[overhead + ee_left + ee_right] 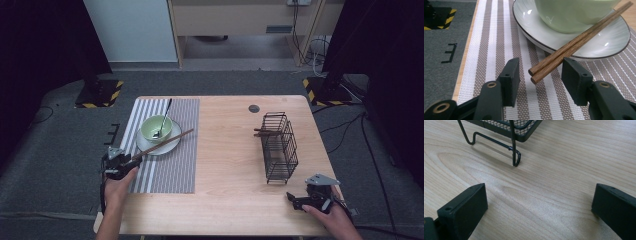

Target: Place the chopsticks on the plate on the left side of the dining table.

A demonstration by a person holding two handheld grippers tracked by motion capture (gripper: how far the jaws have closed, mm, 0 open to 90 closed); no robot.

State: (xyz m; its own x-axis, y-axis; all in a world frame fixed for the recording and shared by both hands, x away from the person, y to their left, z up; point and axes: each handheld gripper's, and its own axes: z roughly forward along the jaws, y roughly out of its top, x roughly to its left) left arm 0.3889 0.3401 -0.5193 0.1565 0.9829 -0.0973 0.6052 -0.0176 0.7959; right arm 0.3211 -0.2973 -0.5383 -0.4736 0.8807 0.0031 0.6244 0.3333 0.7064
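Here the chopsticks [574, 43] lie slanted across the plate [614, 43] rim, near ends poking between the left gripper [540, 76]'s parted, untouching jaws, long axis running away from it; right gripper [539, 207] gapes empty, well apart.

Wooden chopsticks [579, 40], glossy ceramic plate [609, 42], woven placemat [499, 37], wire basket [279, 145]
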